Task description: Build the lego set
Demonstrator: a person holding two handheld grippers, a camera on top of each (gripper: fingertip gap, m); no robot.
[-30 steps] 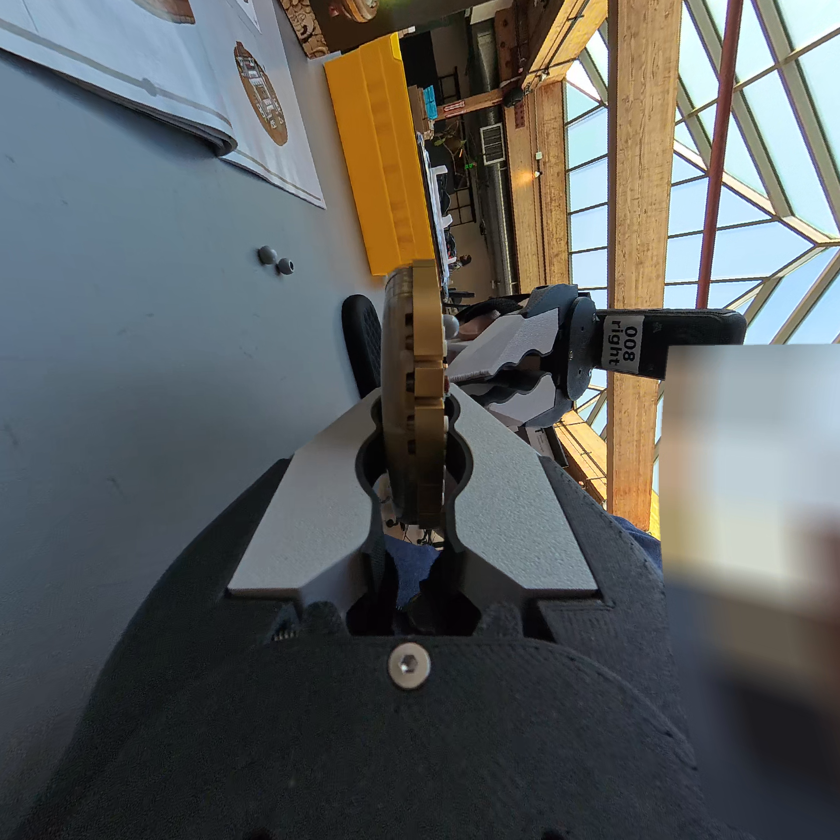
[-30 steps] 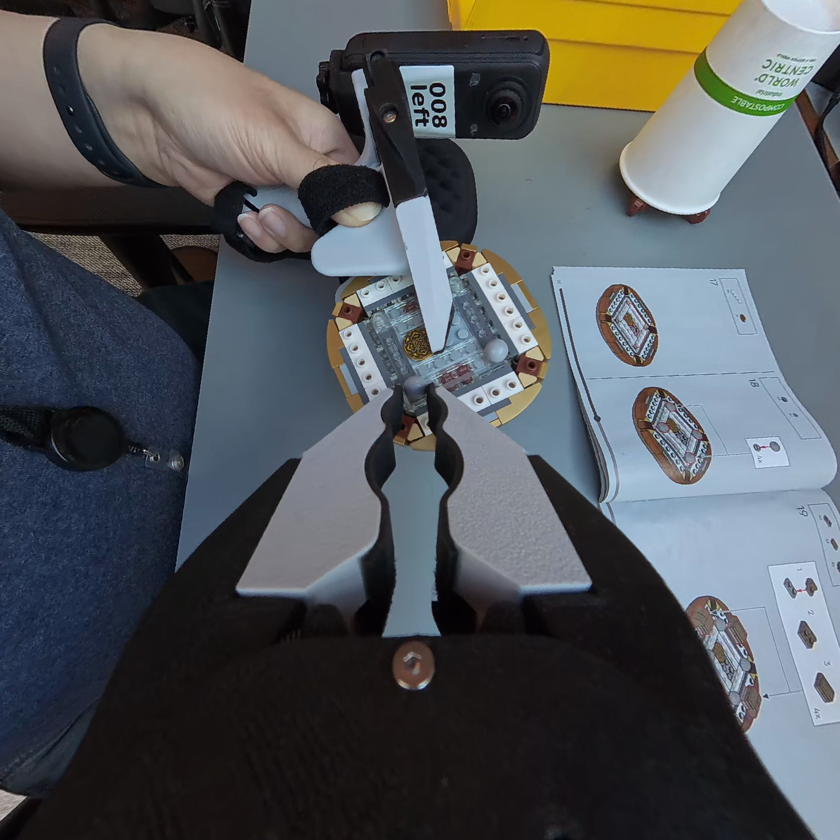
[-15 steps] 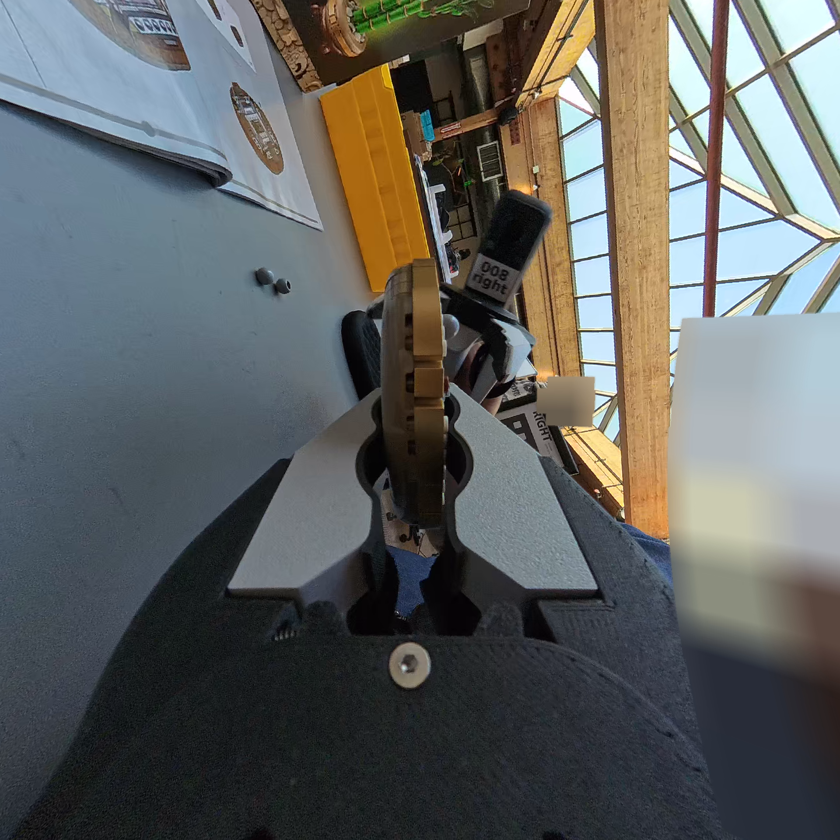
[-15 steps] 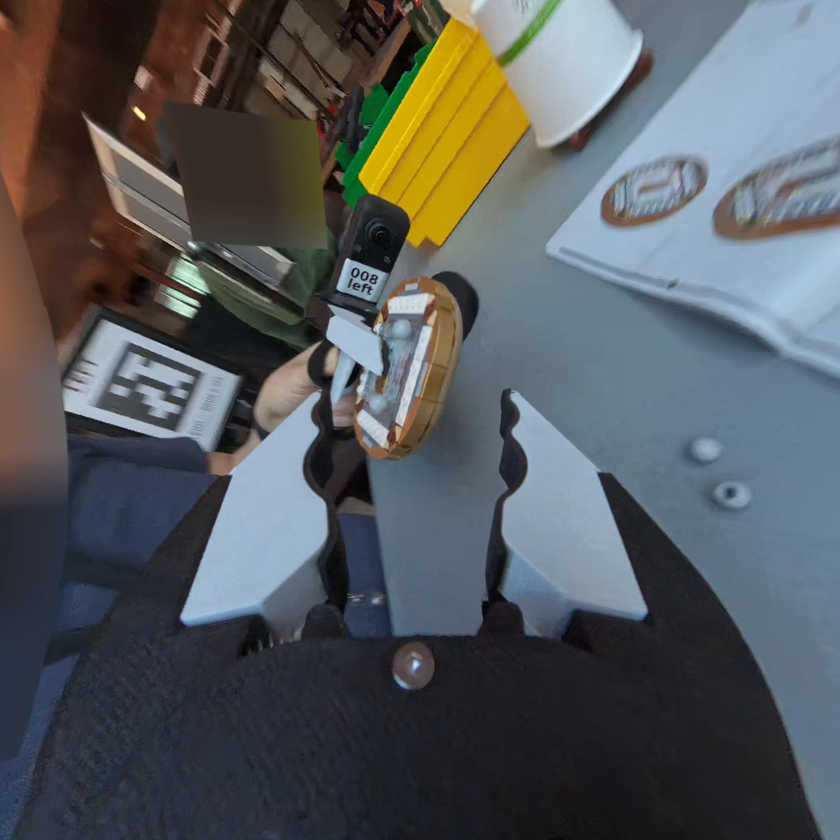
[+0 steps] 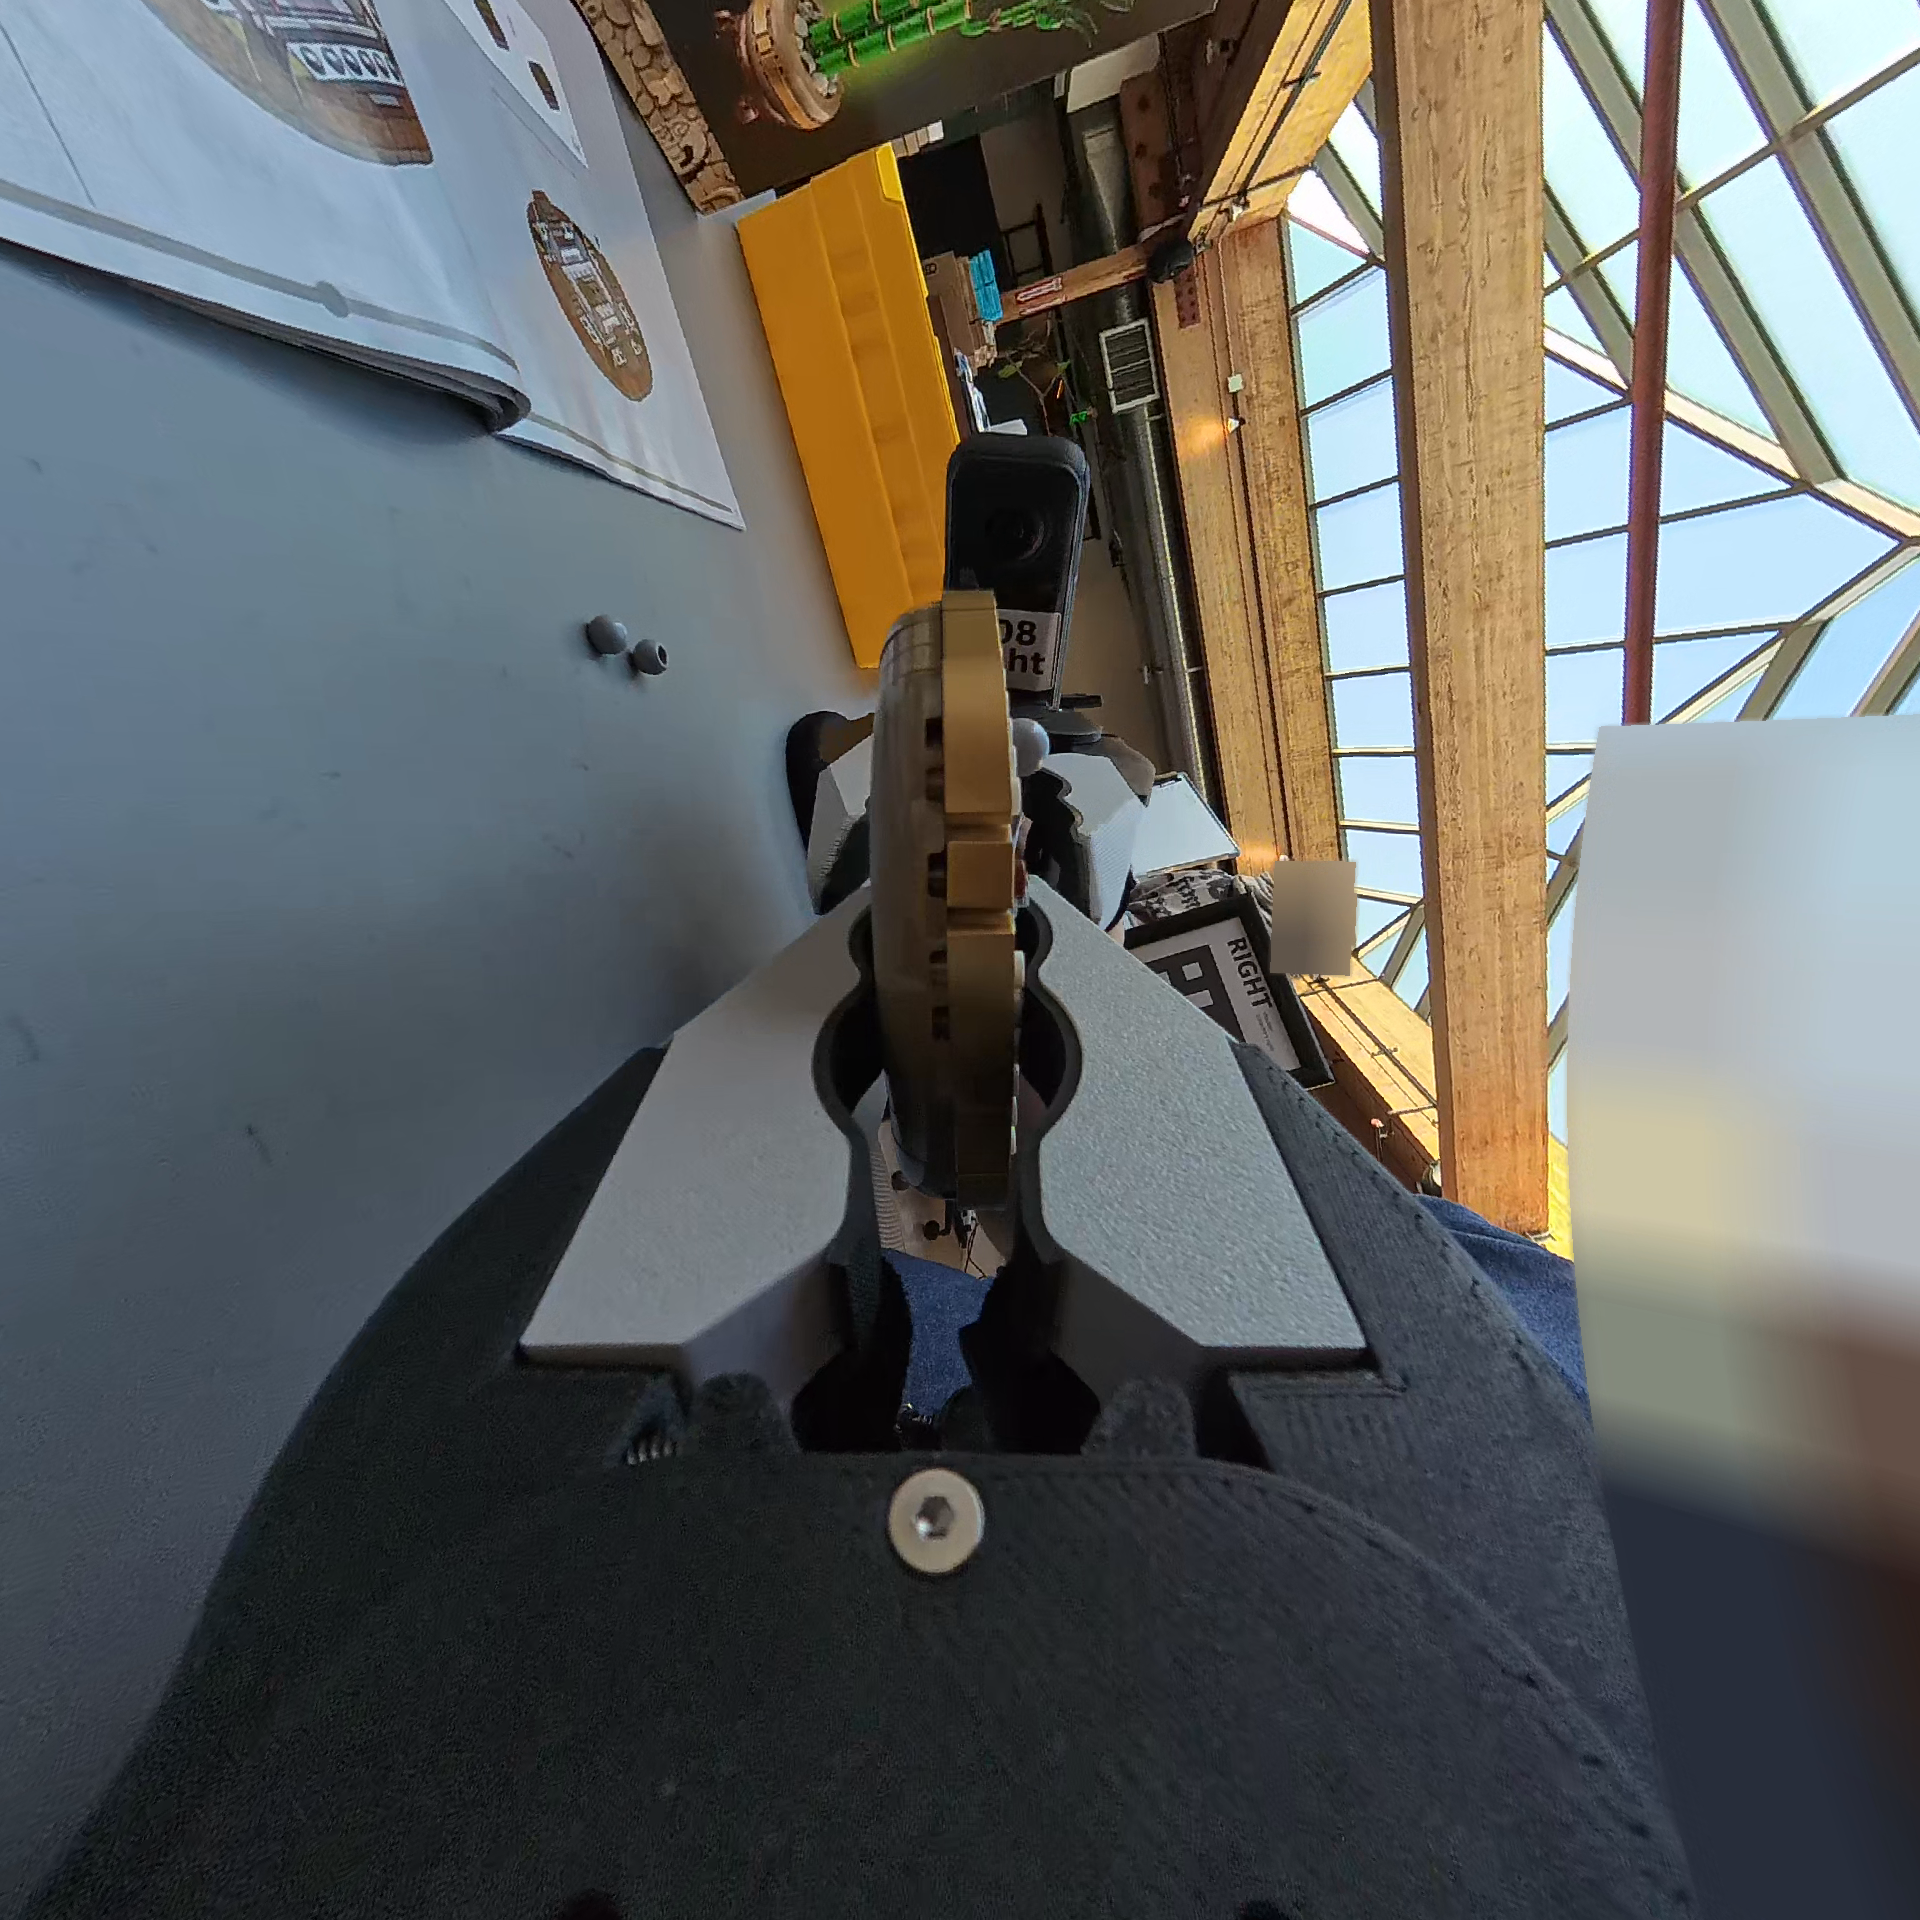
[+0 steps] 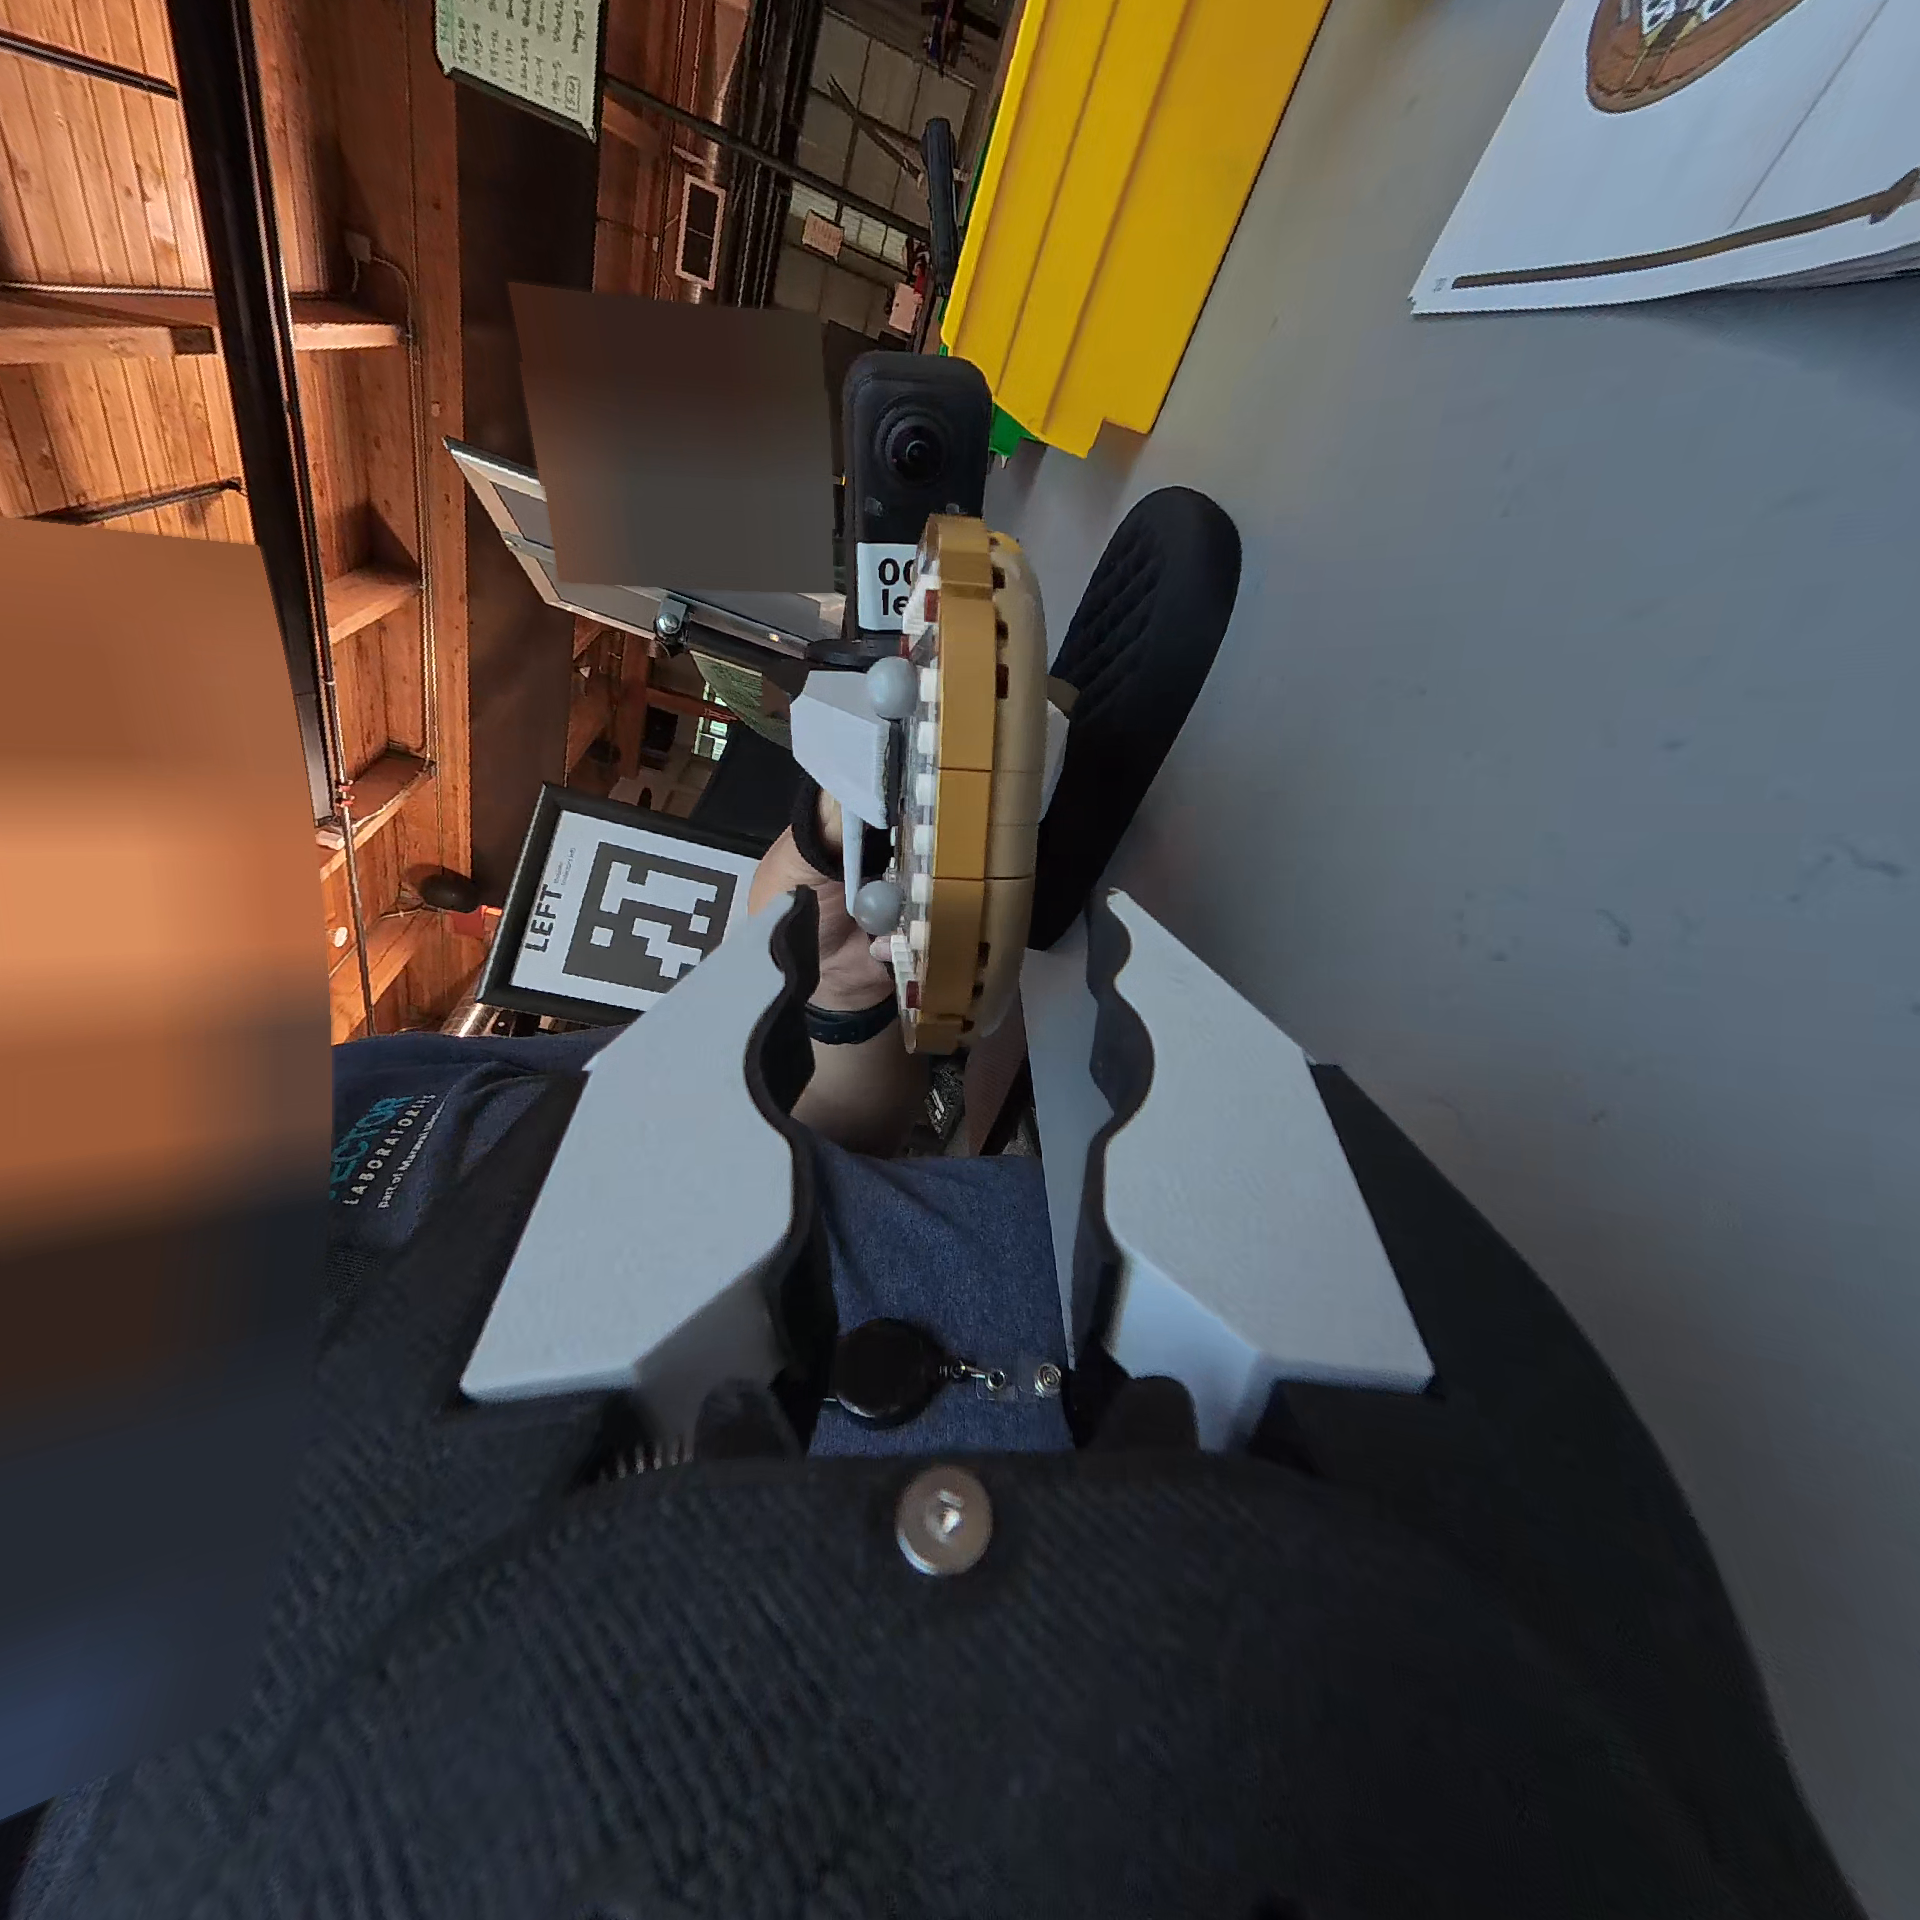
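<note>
Since a second ago my right gripper (image 6: pixel 940 925) has swung round to face the model (image 5: pixel 951 914) edge-on, fingers spread and empty. My left gripper (image 5: pixel 945 935) keeps it clamped, held off the bench (image 5: pixel 312 831). I judge a regrip or handover is in hand; next I close squarely on the rim, clear of the grey balls (image 6: pixel 890 686).

Bright window daylight; sharp focus, fisheye-warped edges.

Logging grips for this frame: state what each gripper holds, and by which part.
Left gripper is shut on the round lego base, pinching its rim edge-on. Right gripper is open and holds nothing; the base's near edge sits between its fingers.
</note>
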